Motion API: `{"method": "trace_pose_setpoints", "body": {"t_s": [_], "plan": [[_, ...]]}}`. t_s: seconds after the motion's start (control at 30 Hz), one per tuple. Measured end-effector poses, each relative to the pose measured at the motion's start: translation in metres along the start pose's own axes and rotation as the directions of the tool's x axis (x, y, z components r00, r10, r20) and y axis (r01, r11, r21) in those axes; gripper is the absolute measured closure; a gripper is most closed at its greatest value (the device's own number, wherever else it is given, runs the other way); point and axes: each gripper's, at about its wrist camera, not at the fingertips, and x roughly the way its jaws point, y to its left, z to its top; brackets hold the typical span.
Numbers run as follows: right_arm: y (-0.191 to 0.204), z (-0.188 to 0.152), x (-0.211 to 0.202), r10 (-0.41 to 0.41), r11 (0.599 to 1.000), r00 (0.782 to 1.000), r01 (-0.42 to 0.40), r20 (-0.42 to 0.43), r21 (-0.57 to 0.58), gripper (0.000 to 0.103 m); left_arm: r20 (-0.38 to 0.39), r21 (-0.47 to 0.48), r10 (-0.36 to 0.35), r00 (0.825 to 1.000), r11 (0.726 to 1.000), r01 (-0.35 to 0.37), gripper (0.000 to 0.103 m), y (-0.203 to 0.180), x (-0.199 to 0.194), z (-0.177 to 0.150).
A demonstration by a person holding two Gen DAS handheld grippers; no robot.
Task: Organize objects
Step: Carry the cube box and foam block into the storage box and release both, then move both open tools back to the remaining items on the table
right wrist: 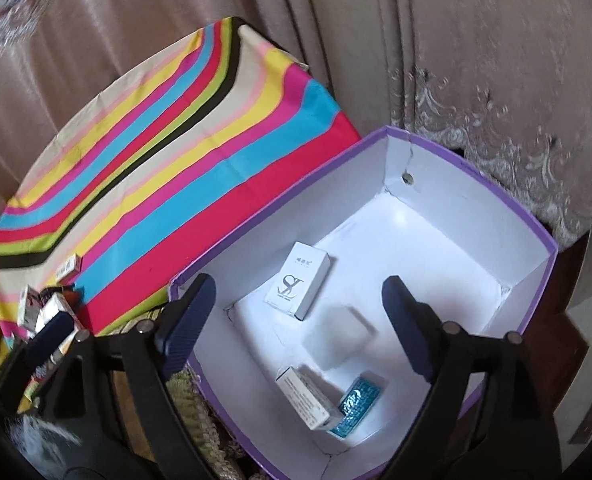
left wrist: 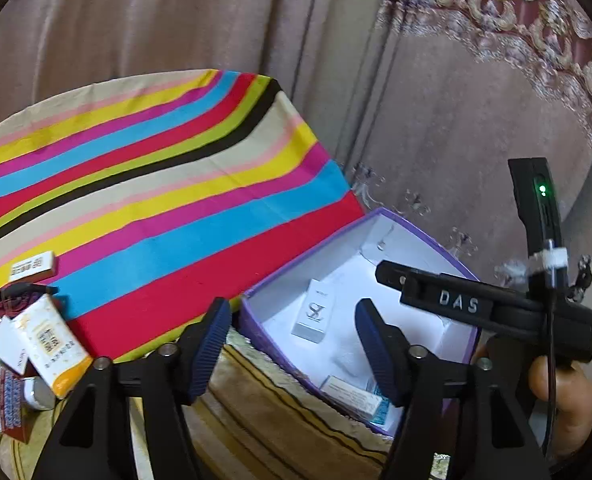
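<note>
A purple box with white inside stands open beside the striped cloth. In it lie a white carton marked SL, a long white carton and a blue glittery piece. My right gripper hangs open above the box, and a blurred small white carton shows just below its jaws, free of both pads. My left gripper is open over the box's near left corner with nothing between its fingers. The SL carton lies beyond it.
More items are piled at the cloth's near left: an orange-and-white carton, a small flat carton, a blister pack and a white jar. Curtains hang close behind. A hand holds the right tool.
</note>
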Motion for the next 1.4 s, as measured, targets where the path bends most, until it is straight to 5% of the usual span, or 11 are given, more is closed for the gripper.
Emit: {"method": "trace_pose_setpoints", "body": {"t_s": [0.13,0.3,0.6,0.77,0.93,1.17,1.4], "plan": [[0.015,-0.001,-0.008,-0.020,0.998,0.999,0.021,0.032,-0.058,0.008,0.042,-0.018,0.050,0.998,0.999,-0.049,0.019,0.007,-0.013,0.001],[0.026,-0.003,-0.019,-0.052,0.993,0.994,0.062,0.098,-0.098,0.003,0.031,-0.021,0.183,0.983,0.983,-0.182,0.018,0.013,-0.021,0.000],[0.066,-0.011,-0.034,-0.065,0.957,0.974,0.122,0.215,-0.262,0.002,0.074,-0.093,0.229,0.971,0.971,-0.222,0.018,0.041,-0.044,-0.009],[0.083,-0.020,-0.038,0.107,0.948,0.979,-0.049,0.171,-0.315,0.002,0.042,-0.199,0.220,0.975,0.958,-0.207,0.018,0.074,-0.057,-0.018],[0.109,-0.034,-0.030,0.224,0.910,0.973,-0.190,0.054,-0.368,0.002,0.089,-0.281,0.206,0.974,0.944,-0.174,0.018,0.098,-0.082,-0.035],[0.141,-0.056,-0.023,0.283,0.867,0.958,-0.279,-0.054,-0.414,0.002,0.124,-0.326,0.230,0.965,0.928,-0.179,0.018,0.123,-0.115,-0.056],[0.167,-0.067,-0.015,0.291,0.835,0.950,-0.309,-0.111,-0.455,0.002,0.126,-0.413,0.310,0.942,0.880,-0.235,0.018,0.161,-0.143,-0.082]]}}
